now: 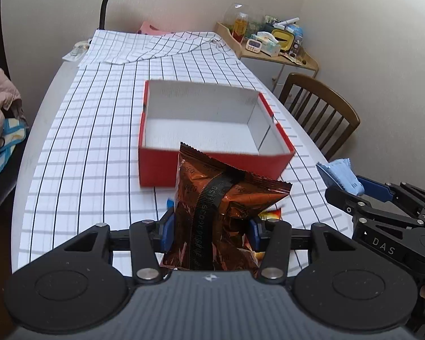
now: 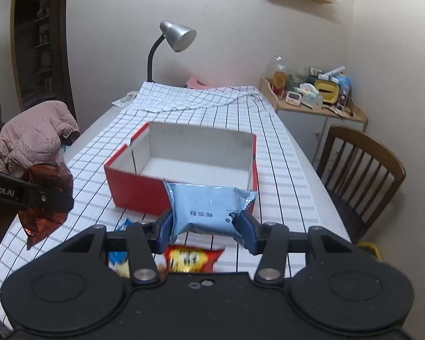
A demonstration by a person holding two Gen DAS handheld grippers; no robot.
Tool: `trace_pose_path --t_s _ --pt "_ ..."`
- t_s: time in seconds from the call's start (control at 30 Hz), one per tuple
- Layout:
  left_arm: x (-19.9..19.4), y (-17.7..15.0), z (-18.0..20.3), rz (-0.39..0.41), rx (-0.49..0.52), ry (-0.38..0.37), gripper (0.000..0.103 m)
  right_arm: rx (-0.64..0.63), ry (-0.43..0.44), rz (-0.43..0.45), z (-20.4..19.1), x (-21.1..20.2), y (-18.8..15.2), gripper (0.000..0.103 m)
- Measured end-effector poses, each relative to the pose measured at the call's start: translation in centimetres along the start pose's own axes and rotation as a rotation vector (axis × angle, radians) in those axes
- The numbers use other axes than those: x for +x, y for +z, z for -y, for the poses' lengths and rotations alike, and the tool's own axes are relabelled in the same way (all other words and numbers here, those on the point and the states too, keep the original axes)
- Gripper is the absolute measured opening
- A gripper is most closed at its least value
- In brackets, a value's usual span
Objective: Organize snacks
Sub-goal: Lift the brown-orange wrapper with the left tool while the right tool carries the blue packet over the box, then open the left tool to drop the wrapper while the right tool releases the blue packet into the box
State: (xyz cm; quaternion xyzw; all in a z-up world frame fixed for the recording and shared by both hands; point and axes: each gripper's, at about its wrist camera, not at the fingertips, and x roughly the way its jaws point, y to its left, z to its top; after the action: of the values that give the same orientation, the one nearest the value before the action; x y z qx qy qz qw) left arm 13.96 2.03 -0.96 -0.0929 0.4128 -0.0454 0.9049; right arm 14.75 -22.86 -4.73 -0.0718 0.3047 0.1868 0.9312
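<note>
Each gripper (image 1: 211, 233) (image 2: 206, 231) is black with blue pads, silver screws and white lettering.

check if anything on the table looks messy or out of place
The white checked tablecloth is rumpled and folded back on itself at the far end, near the silver desk lamp, leaving bare tabletop there. The open red cardboard box is empty and looks undamaged. Nothing looks spilled.
</note>
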Motion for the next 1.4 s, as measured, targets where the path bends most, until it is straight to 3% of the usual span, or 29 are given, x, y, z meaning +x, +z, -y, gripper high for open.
trace_pose_path --t_s 0.4,0.8,1.4 --pt "7.1 8.3 1.2 -0.02 0.004 0.071 0.048 -0.055 0.032 -0.028 1.7 7.6 4.7 0.048" --pt "16.1 13.4 -0.5 -0.091 -0.016 0.148 0.048 -0.123 0.077 -0.126 1.7 16.6 6.8 0.048" --pt "26.3 13.1 -2.0 -0.287 0.007 0.239 0.048 -0.229 0.161 -0.304 0.3 24.7 4.8 0.049"
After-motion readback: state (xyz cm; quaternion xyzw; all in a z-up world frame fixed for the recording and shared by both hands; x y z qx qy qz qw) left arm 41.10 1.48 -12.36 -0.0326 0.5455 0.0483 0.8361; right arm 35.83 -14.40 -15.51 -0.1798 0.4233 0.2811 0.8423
